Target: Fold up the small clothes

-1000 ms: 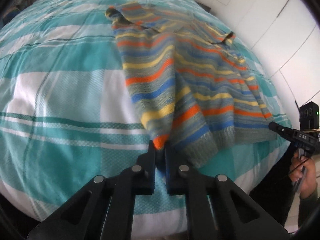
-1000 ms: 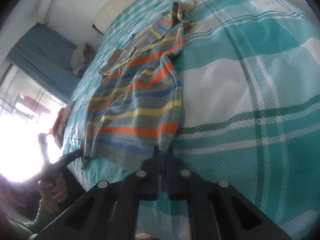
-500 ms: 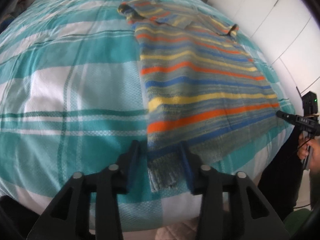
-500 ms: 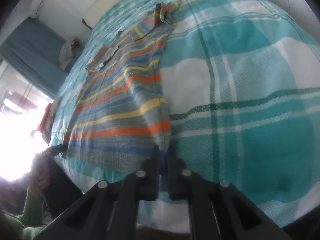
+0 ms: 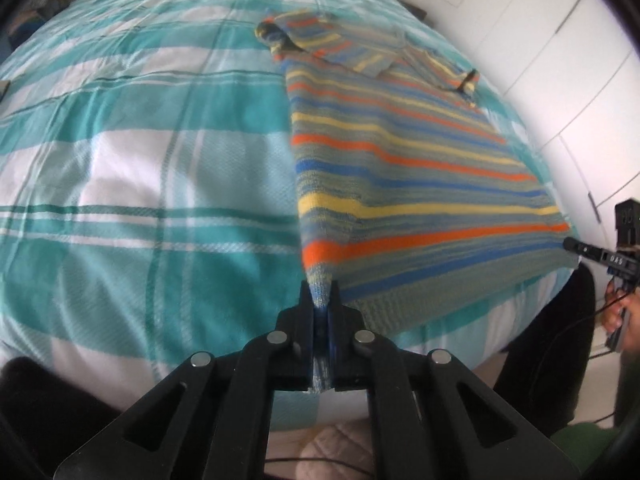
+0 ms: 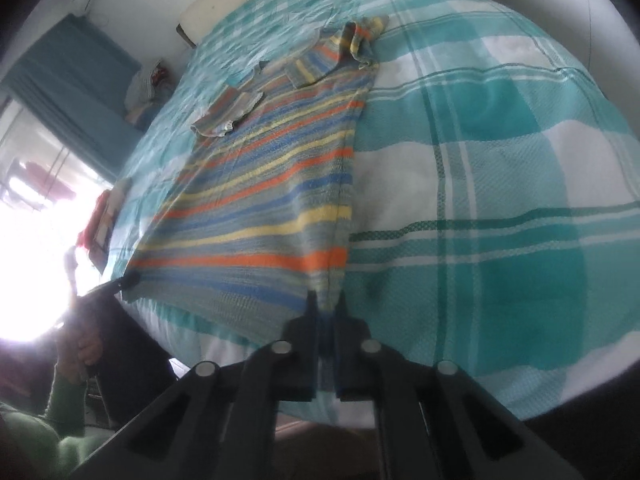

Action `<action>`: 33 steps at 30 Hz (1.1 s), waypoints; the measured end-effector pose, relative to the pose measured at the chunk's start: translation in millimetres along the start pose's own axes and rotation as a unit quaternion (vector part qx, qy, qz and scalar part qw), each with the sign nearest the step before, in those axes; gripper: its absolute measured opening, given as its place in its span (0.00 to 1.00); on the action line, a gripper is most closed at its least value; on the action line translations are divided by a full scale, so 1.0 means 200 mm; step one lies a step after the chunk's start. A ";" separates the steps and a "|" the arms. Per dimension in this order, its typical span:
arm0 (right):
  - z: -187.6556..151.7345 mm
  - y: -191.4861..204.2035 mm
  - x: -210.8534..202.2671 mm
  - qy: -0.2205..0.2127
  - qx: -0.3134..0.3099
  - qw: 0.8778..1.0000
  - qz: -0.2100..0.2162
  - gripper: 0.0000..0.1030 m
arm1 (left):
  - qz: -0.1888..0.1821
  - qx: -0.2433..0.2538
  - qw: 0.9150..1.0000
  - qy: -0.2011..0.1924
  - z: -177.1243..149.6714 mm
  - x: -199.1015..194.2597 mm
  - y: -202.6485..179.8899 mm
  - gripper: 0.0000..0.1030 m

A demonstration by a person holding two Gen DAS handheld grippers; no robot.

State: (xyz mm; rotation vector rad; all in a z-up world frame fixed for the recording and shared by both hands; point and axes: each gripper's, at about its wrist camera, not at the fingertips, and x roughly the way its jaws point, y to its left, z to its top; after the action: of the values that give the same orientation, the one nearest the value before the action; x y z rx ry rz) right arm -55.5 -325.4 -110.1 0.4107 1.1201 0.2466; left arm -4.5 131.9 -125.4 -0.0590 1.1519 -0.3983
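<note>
We judge the folding as only begun: the striped sweater [image 5: 400, 168] lies spread flat on the bed [image 5: 140, 140], stretching away ahead of each claw, both sleeves already turned in at the far end. The left claw [image 5: 321, 300] and right claw [image 6: 326, 308] are each clamped on one hem corner (the near edge). We count one sweater, two claws.
</note>
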 end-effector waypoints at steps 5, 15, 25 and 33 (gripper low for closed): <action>-0.11 -0.20 0.20 0.046 0.048 0.998 -0.020 0.04 | 0.011 -0.020 1.000 0.020 -0.03 0.17 0.05 0.03; -0.13 -0.18 0.15 0.034 0.023 0.999 -0.033 0.15 | 0.076 0.020 0.997 0.007 -0.04 0.11 -0.04 0.30; 0.39 0.14 -0.14 -0.042 -0.235 0.929 -0.282 0.48 | 0.102 -0.002 0.983 -0.154 0.13 -0.25 -0.09 0.86; 1.14 0.47 0.42 -0.028 -0.322 0.939 -0.120 0.50 | 0.093 0.085 0.979 -0.161 0.21 0.32 -0.38 0.86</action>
State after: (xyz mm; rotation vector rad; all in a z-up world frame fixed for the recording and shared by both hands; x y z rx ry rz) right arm 188.4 -253.4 -52.1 -0.2994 0.9579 0.3661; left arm 33.4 33.7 -145.1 0.1286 0.7919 -0.3060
